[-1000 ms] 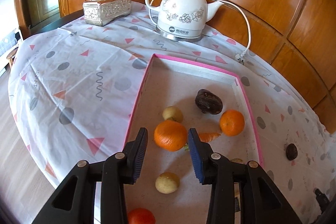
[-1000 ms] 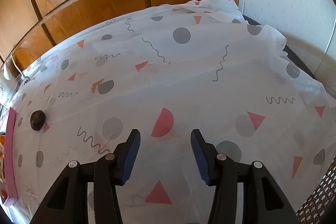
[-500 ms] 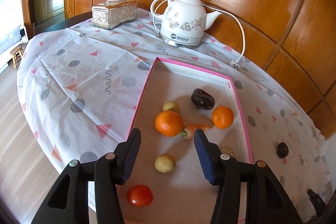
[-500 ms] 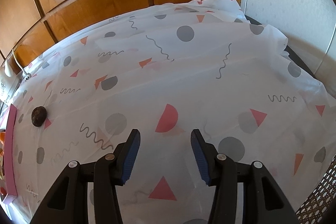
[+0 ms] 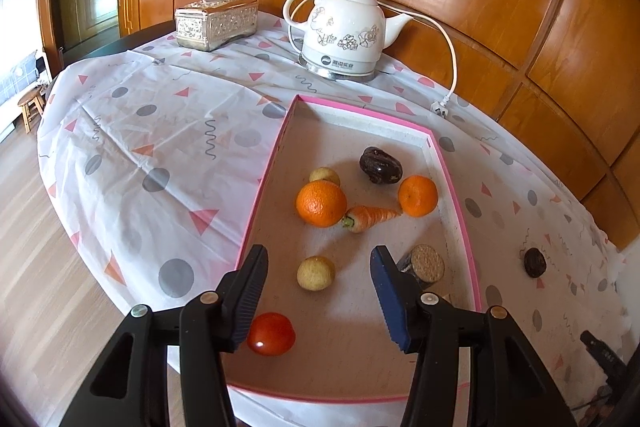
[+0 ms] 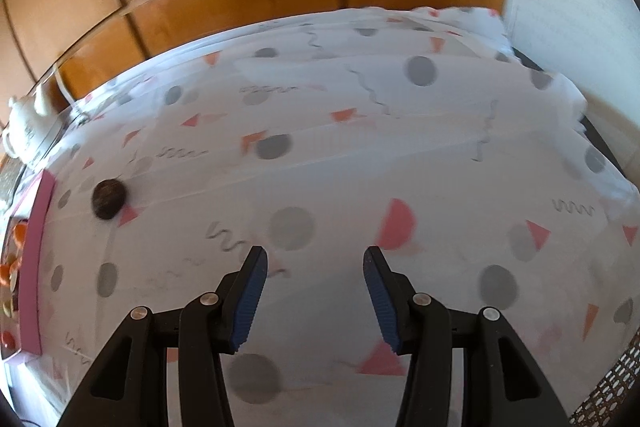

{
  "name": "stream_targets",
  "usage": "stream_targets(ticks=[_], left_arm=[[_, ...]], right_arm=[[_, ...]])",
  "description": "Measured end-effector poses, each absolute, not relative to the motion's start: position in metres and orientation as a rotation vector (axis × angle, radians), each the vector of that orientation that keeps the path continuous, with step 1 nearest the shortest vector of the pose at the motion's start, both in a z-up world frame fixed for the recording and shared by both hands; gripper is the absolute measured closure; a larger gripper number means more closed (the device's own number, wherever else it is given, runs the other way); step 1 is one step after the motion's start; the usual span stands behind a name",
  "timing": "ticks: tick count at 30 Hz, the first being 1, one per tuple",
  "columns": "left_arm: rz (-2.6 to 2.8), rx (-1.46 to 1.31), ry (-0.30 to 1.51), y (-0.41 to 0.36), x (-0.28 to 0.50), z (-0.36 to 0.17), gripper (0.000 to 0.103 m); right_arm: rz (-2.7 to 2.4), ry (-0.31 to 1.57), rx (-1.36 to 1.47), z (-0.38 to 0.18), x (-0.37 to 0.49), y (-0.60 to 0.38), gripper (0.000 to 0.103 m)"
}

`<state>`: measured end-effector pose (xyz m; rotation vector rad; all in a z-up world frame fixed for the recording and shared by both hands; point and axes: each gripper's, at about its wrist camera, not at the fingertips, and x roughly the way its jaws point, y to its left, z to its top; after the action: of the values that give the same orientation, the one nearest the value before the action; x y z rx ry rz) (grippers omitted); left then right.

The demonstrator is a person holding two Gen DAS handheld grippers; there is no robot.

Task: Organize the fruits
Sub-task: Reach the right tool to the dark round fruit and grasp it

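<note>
A pink-rimmed tray (image 5: 456, 183) holds a large orange (image 5: 321, 203), a small orange (image 5: 418, 195), a carrot (image 5: 370, 217), a dark wrinkled fruit (image 5: 379, 165), two yellowish round fruits (image 5: 315, 273) (image 5: 325, 175), a red tomato (image 5: 271, 333) and a biscuit-topped piece (image 5: 426, 262). My left gripper (image 5: 318, 267) hovers open over the tray's near half, nothing between its fingers. One small dark fruit (image 5: 535, 262) lies on the cloth right of the tray; the right wrist view shows this dark fruit (image 6: 109, 198) at far left. My right gripper (image 6: 315, 271) stands open and empty above the patterned cloth.
A white kettle (image 5: 344, 35) with its cord (image 5: 450, 67) stands behind the tray, and a silver tissue box (image 5: 216, 23) sits at the back left. Wood panelling runs along the table's far side. The tray's pink edge (image 6: 34, 259) shows at the left of the right wrist view.
The left gripper opened wider and drew back from the large orange, which now lies farther ahead in the tray. The right gripper's view shifted, bringing the dark fruit and the tray edge further into view at the left.
</note>
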<state>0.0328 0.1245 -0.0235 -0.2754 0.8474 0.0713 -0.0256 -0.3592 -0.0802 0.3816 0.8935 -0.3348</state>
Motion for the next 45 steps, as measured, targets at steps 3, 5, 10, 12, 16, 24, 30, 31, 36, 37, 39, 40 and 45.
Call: stream_targets(ticks=[3, 5, 10, 12, 16, 24, 30, 31, 36, 37, 39, 40, 45], left_arm=[[0.074, -0.277, 0.849, 0.126, 0.031, -0.024, 0.049], [0.077, -0.278, 0.849, 0.127, 0.03, -0.024, 0.049], [0.086, -0.291, 0.853, 0.134, 0.028, -0.026, 0.048], [0.092, -0.297, 0.85, 0.136, 0.026, -0.026, 0.047], [0.101, -0.306, 0.848, 0.14, 0.023, -0.027, 0.046], [0.12, -0.323, 0.853, 0.146, 0.021, -0.029, 0.045], [0.139, -0.334, 0.85, 0.152, 0.018, -0.029, 0.044], [0.141, -0.336, 0.849, 0.153, 0.018, -0.029, 0.044], [0.165, -0.352, 0.847, 0.16, 0.015, -0.03, 0.043], [0.169, -0.356, 0.845, 0.162, 0.015, -0.03, 0.043], [0.175, -0.36, 0.845, 0.164, 0.014, -0.031, 0.043], [0.181, -0.362, 0.845, 0.166, 0.014, -0.031, 0.042], [0.192, -0.372, 0.857, 0.169, 0.014, -0.035, 0.042]], right_arm=[[-0.287, 0.899, 0.353, -0.077, -0.015, -0.346, 0.052], [-0.252, 0.898, 0.328, -0.074, -0.008, -0.335, 0.052], [-0.183, 0.901, 0.289, -0.07, 0.005, -0.313, 0.052], [-0.159, 0.906, 0.28, -0.069, 0.01, -0.307, 0.052], [-0.114, 0.918, 0.259, -0.068, 0.019, -0.294, 0.052], [-0.01, 0.91, 0.17, -0.059, 0.048, -0.257, 0.051], [0.027, 0.918, 0.124, -0.059, 0.073, -0.234, 0.051], [0.03, 0.921, 0.123, -0.06, 0.077, -0.232, 0.051], [0.037, 0.931, 0.108, -0.062, 0.093, -0.221, 0.051], [0.036, 0.934, 0.104, -0.063, 0.096, -0.22, 0.051], [0.03, 0.941, 0.094, -0.065, 0.103, -0.217, 0.051], [0.027, 0.943, 0.091, -0.066, 0.105, -0.215, 0.051], [0.022, 0.954, 0.079, -0.069, 0.113, -0.212, 0.051]])
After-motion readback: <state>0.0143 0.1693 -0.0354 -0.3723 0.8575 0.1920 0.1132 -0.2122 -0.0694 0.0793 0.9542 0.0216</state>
